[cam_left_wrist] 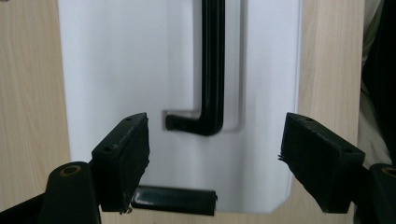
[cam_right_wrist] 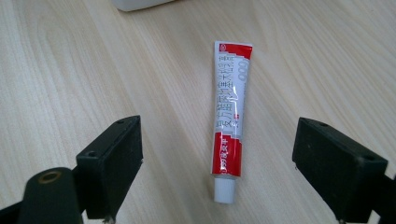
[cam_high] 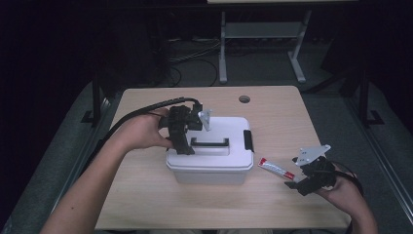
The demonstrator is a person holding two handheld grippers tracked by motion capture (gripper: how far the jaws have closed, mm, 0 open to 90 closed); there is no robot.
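From above, the left hand-held gripper (cam_high: pixel 182 130) hovers over the white box (cam_high: pixel 214 158) on the counter (cam_high: pixel 146 195); its own view shows jaws apart around the black handle (cam_left_wrist: pixel 210 93). The right hand-held gripper (cam_right_wrist: pixel 219 172), jaws apart, frames a red-and-white tube (cam_right_wrist: pixel 229 116) with legible print.

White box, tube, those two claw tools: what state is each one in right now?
White box: lid on, shut.
Black handle: folded flat in the lid's recess.
Side latch: down against the box.
Tube: lying flat on the table, white cap on.
Left gripper: open, over the lid.
Right gripper: open, either side of the tube's cap end, not touching it.
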